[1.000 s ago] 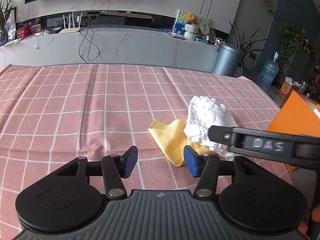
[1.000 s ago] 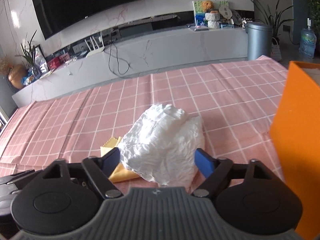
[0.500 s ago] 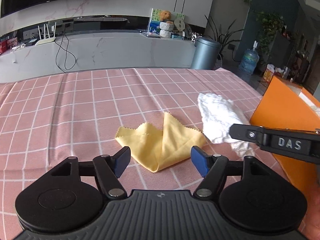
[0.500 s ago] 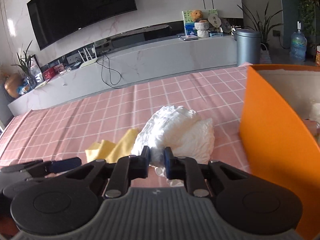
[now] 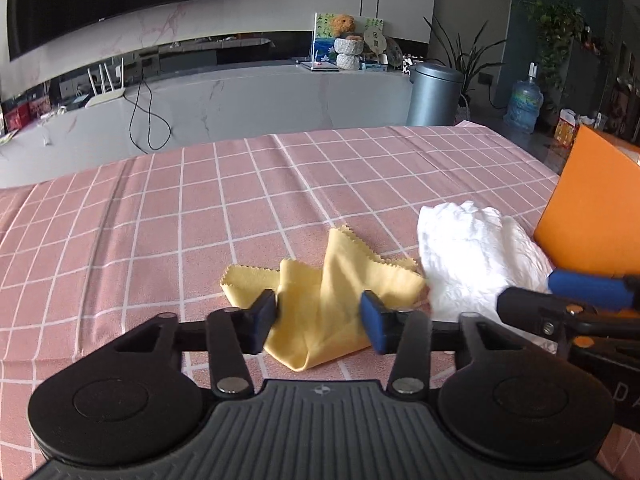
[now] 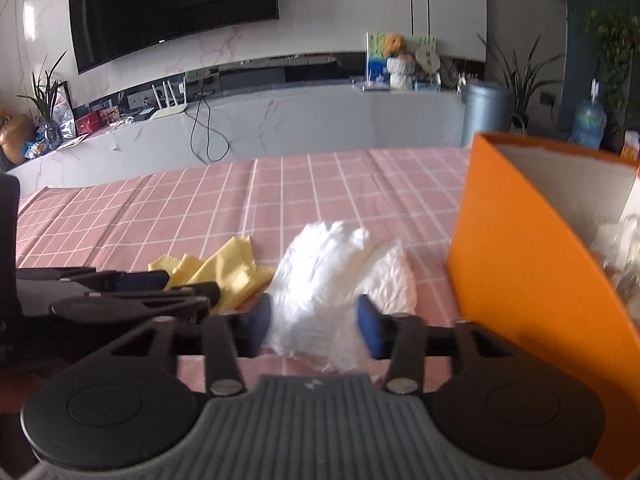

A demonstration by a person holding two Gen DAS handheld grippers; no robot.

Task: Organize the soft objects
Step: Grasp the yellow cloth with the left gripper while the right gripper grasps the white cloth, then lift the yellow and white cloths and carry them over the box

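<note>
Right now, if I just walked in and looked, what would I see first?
Probably the big orange box at the right edge of the pink checked tablecloth. Next, the crumpled white cloth beside it, lying between the open jaws of the right gripper. Then the yellow cloth to its left, between the open jaws of the left gripper.

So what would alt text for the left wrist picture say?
The open left gripper hovers over a crumpled yellow cloth on a pink checked tablecloth. A crumpled white cloth lies beside an orange box.
</note>
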